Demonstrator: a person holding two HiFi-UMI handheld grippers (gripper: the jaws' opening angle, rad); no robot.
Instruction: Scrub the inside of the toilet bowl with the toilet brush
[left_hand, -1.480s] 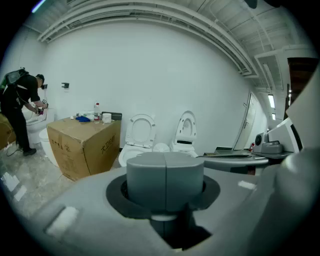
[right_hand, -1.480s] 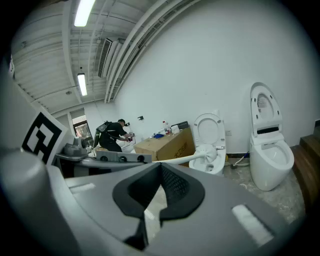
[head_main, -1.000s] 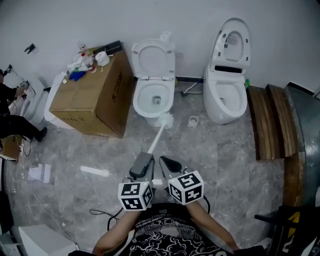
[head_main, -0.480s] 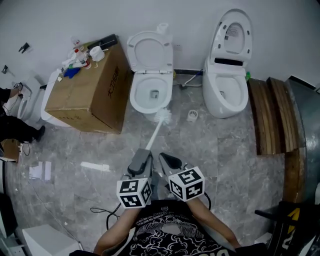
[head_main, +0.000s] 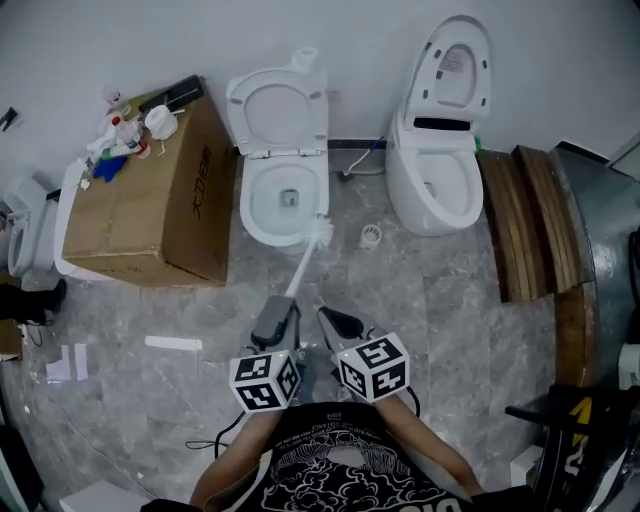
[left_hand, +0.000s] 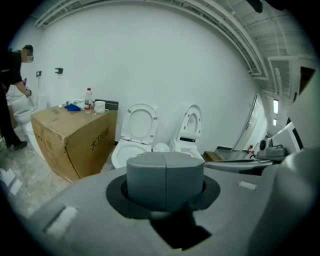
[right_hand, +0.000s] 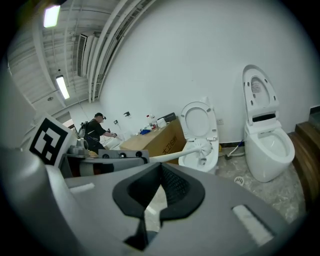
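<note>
My left gripper (head_main: 279, 314) has the toilet brush (head_main: 301, 270): fingers clamped on the grey butt end of the handle, which fills the left gripper view. The white shaft runs away from me, forward and a bit right, straight toward the left toilet bowl (head_main: 249, 203).

Brush head (head_main: 318, 232) sits at the bowl's near right rim. It looks over or against the rim, not down in the basin yet; I can't tell its height from above. Seat lid (head_main: 278, 108) is up, so the bowl is open.

Key relation: the bowl lies dead ahead along the brush's long axis, with the basin centre a little left of the head and beyond it. My guess is the next move is to push forward, swing slightly left and dip the tip in.

Right gripper (head_main: 336, 323) is just beside the left one. Its fingers are a little apart with nothing between them, only floor showing through the gap. It isn't needed here.

Around:
- cardboard box (head_main: 140, 220) touching or nearly touching the bowl's left side, with bottles and clutter (head_main: 125, 135) on top; it could limit a leftward swing
- second toilet (head_main: 435, 190) well to the right
- floor drain (head_main: 371, 236) between the two toilets
- wooden planks (head_main: 520, 225) far right

Nothing lies between the brush head and the bowl.
</note>
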